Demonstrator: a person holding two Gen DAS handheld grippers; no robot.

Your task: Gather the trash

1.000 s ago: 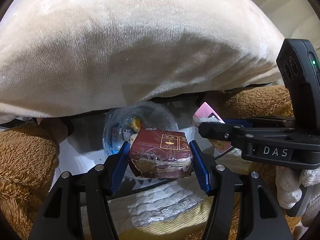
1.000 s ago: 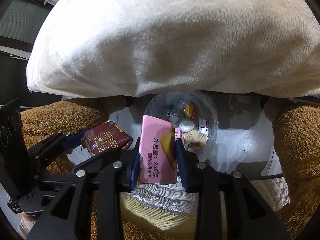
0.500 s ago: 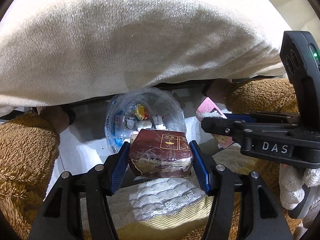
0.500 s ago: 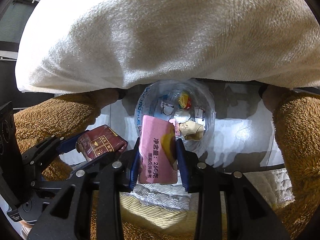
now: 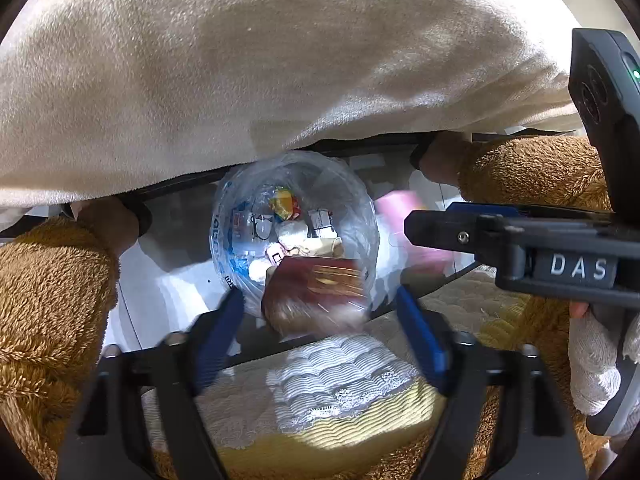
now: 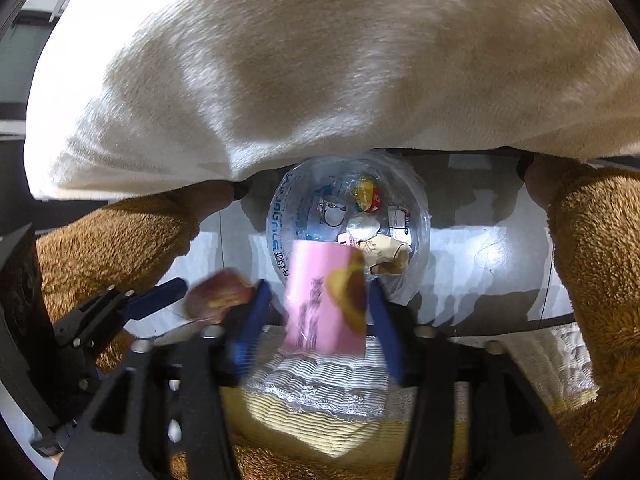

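A bin lined with a clear bag [image 5: 224,236] [image 6: 280,236] stands on the pale floor and holds several wrappers. My left gripper [image 5: 318,304] hangs above its near rim, jaws opening. A blurred maroon packet [image 5: 316,288] [image 6: 218,296] sits loose between the blue pads, with a gap on each side. My right gripper [image 6: 318,292] is just to the right, jaws also opening. A blurred pink packet [image 6: 320,300] [image 5: 400,208] lies between its pads, free of both. One right finger [image 5: 424,228] shows in the left wrist view.
A large beige plush cover [image 5: 280,60] overhangs the bin from behind. Brown fuzzy shapes [image 5: 48,300] [image 6: 600,260] flank the floor gap on both sides. A white-and-yellow lace-edged cloth [image 5: 340,392] lies below the grippers. A white-gloved hand [image 5: 592,356] holds the right gripper.
Both grippers have come off their packets: the pads have spread apart and the maroon and pink packets now blur loose between them. The bin shows more fully under the cover.
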